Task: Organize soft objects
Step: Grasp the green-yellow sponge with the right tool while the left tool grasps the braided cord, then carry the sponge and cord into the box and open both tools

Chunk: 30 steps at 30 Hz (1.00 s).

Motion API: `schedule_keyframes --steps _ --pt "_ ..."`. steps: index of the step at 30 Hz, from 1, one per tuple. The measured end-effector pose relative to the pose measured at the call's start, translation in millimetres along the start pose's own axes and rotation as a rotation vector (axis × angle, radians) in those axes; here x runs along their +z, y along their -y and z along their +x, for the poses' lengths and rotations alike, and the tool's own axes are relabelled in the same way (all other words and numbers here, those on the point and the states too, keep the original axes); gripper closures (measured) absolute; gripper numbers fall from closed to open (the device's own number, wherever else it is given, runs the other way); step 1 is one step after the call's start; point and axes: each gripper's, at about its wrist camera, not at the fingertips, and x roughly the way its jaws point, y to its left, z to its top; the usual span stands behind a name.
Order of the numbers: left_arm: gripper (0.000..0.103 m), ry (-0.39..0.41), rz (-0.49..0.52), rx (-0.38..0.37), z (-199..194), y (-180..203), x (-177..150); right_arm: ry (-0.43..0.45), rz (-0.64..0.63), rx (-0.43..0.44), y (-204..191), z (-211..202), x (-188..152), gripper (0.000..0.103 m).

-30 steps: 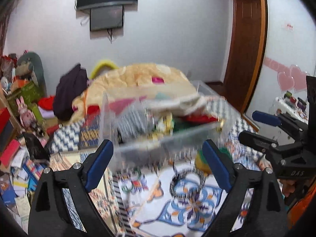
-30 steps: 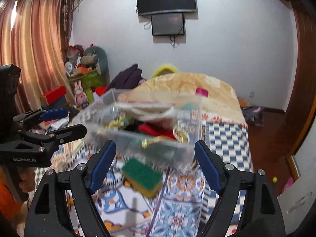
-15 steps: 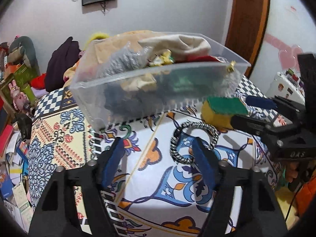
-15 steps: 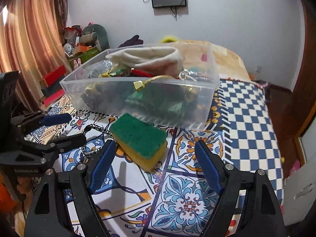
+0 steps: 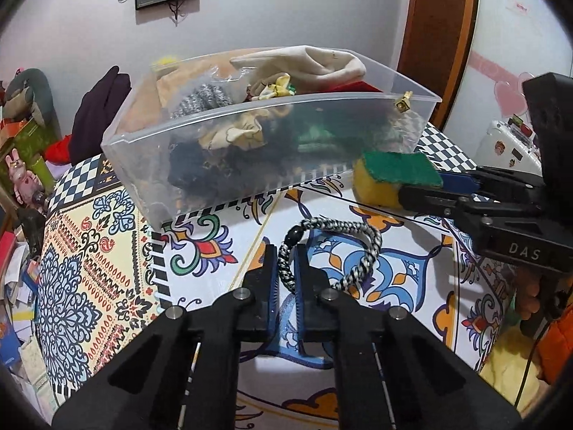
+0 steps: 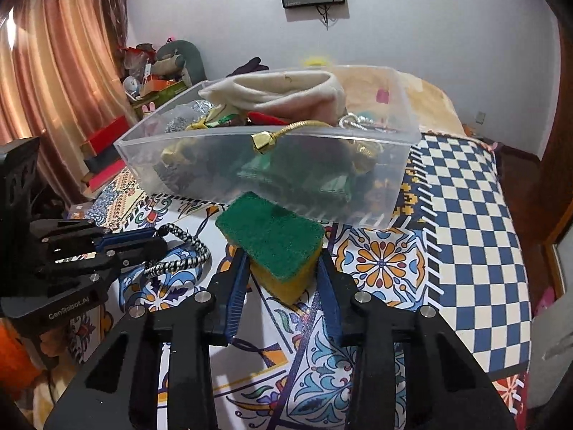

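Observation:
A black-and-white braided cord loop point(image 5: 343, 247) lies on the patterned bedspread; it also shows in the right wrist view point(image 6: 179, 254). My left gripper point(image 5: 286, 268) is shut on one side of the loop. A yellow sponge with a green scouring top point(image 6: 275, 240) sits in front of the bin; it also shows in the left wrist view point(image 5: 390, 175). My right gripper point(image 6: 283, 268) has closed its jaws against the sponge's two sides. A clear plastic bin point(image 5: 200, 132) behind them holds a cream cloth, a grey knit piece, a gold chain and dark fabrics.
The patterned bedspread point(image 6: 465, 215) covers the bed. Piled clothes and a blanket lie behind the bin point(image 6: 394, 136). Toys and boxes point(image 6: 150, 86) crowd the left side by the curtain. A door stands at the right point(image 5: 440, 36).
Both grippers dropped toward the bedspread and moved forward. The left jaws closed on the braided cord loop and the right jaws closed on the sponge.

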Motion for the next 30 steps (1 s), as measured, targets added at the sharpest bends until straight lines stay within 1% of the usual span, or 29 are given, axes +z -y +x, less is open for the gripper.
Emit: schedule_keyframes --steps 3,6,12,20,26,30 --pt "0.096 0.014 -0.011 0.003 -6 -7 1 0.021 -0.007 0.006 0 -11 -1 0.069" --pt "0.097 0.046 -0.017 0.013 -18 -10 1 0.047 -0.027 0.011 -5 -21 3 0.069" --pt "0.097 0.136 -0.03 0.032 -50 -18 13 0.115 -0.08 0.02 -21 -42 18 0.069" --pt "0.097 0.26 -0.025 0.065 -87 -23 40 0.223 -0.096 0.03 -33 -64 43 0.069" --pt "0.097 0.292 -0.04 0.102 -85 -27 60 0.259 -0.089 0.017 -31 -63 57 0.069" --pt "0.097 0.299 -0.055 0.122 -74 -33 71 0.239 -0.093 -0.002 -28 -49 64 0.069"
